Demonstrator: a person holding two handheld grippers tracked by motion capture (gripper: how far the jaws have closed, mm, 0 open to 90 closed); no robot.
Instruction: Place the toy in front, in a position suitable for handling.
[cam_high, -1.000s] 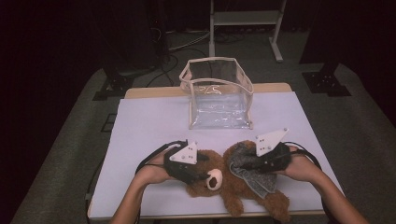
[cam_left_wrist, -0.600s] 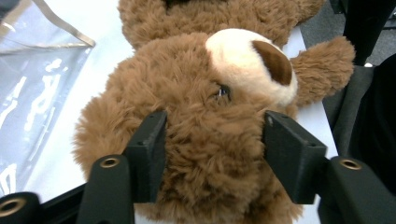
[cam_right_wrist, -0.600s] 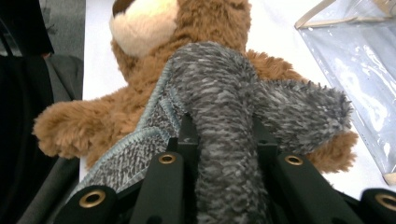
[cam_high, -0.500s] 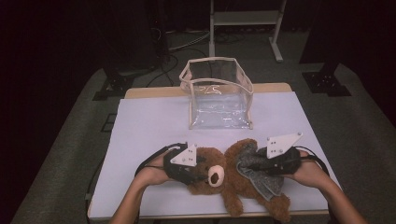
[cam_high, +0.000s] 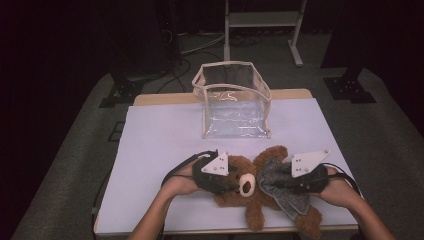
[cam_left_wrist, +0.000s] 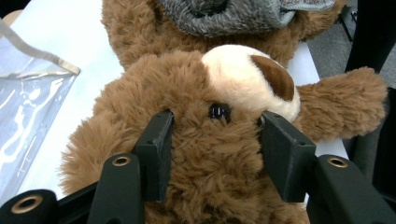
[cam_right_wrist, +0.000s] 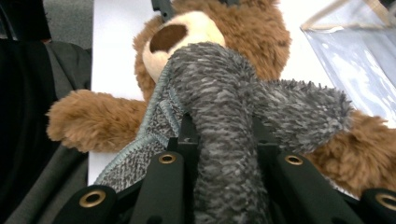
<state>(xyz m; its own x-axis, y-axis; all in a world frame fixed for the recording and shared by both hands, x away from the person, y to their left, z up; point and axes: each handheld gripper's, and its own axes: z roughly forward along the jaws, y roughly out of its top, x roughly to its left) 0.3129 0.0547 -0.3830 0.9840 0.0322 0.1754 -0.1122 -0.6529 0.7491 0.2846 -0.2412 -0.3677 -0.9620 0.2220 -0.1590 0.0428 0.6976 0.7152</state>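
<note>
A brown teddy bear (cam_high: 270, 152) lies on its back near the table's front edge, head to the left. A grey fuzzy cloth (cam_high: 280, 192) is draped over its belly. My left gripper (cam_high: 235, 186) has just been closing, and its pads (cam_left_wrist: 156, 154) now press into the fur on both sides of the bear's head (cam_left_wrist: 201, 116), just below the eye. My right gripper (cam_high: 281, 184) is shut on a bunched fold of the grey cloth (cam_right_wrist: 224, 116) over the bear's body (cam_right_wrist: 252, 28). The cloth's edge (cam_left_wrist: 233, 14) lies above the bear's snout in the left gripper view.
A clear plastic bag with a cream rim (cam_high: 235, 107) stands open at the table's far middle, also seen as the bag (cam_left_wrist: 28, 102) and the bag (cam_right_wrist: 355, 51). White table cover (cam_high: 160, 140) spreads to the left. The bear's leg hangs past the front edge.
Both hands have moved to the right and slightly toward the front edge. The bear and cloth shifted right with them. The left jaws closed in on the bear's head.
</note>
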